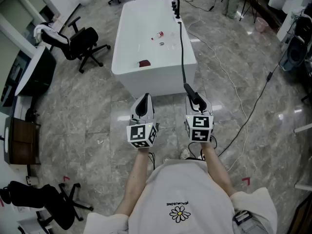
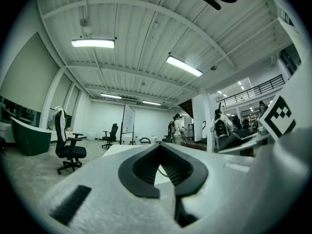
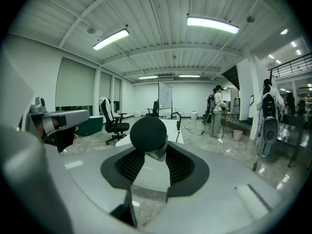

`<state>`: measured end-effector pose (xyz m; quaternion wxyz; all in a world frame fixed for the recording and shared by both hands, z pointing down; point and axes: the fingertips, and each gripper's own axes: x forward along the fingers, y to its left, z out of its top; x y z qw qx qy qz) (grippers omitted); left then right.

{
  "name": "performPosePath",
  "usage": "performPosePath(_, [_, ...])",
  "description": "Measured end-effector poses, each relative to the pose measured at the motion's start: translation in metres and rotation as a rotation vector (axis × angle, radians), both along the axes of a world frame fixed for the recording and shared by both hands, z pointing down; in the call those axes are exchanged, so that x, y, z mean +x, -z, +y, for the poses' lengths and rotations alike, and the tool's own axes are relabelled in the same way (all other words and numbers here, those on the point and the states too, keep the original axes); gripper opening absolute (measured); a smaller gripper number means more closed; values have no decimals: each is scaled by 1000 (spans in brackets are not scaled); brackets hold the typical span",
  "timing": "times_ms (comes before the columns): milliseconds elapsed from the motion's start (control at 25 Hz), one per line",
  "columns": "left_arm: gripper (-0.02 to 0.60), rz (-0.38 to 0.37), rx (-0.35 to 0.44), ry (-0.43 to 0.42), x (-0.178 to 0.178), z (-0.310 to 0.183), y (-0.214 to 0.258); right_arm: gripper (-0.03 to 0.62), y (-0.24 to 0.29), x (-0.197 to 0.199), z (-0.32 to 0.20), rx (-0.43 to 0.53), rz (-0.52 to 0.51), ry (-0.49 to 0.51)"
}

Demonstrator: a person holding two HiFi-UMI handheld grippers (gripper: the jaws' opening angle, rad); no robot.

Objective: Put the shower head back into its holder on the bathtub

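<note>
A white bathtub (image 1: 127, 57) stands on the floor just ahead of me. The black shower head (image 1: 194, 96) sticks out of my right gripper (image 1: 197, 104), whose jaws stand wide and closed on it. Its black hose (image 1: 182, 48) runs along the tub's right rim to the black faucet and holder (image 1: 174, 4) at the far end. In the right gripper view the round shower head (image 3: 148, 134) sits at the jaw tips of the right gripper (image 3: 150, 152). My left gripper (image 1: 142, 102) is shut and holds nothing, level beside the right one; the left gripper (image 2: 163, 167) points at the tub (image 2: 122, 149).
A small red item (image 1: 159, 34) and a dark red item (image 1: 144, 63) lie in the tub. A black office chair (image 1: 80, 43) stands to the tub's left. Cables (image 1: 243, 116) trail over the marble floor on the right. People stand far off (image 3: 214, 108).
</note>
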<state>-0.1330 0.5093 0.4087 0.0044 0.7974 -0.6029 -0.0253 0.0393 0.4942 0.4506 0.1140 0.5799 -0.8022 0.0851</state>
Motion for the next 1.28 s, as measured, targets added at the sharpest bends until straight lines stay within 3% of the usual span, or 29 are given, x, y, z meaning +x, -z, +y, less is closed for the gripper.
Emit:
performPosePath(360, [-2, -24, -30, -15, 13, -17, -11, 140, 6, 14, -17, 20, -29, -11])
performPosePath(680, [-2, 2, -82, -50, 46, -28, -38, 140, 28, 33, -30, 118, -11, -9])
performPosePath(840, [-2, 0, -134, -88, 59, -32, -58, 140, 23, 38, -41, 97, -29, -19])
performPosePath(1000, [-2, 27, -227, -179, 78, -58, -82, 140, 26, 41, -55, 97, -28, -20])
performPosePath(1280, [-2, 68, -266, -257, 98, -140, -116, 140, 24, 20, -114, 119, 14, 23])
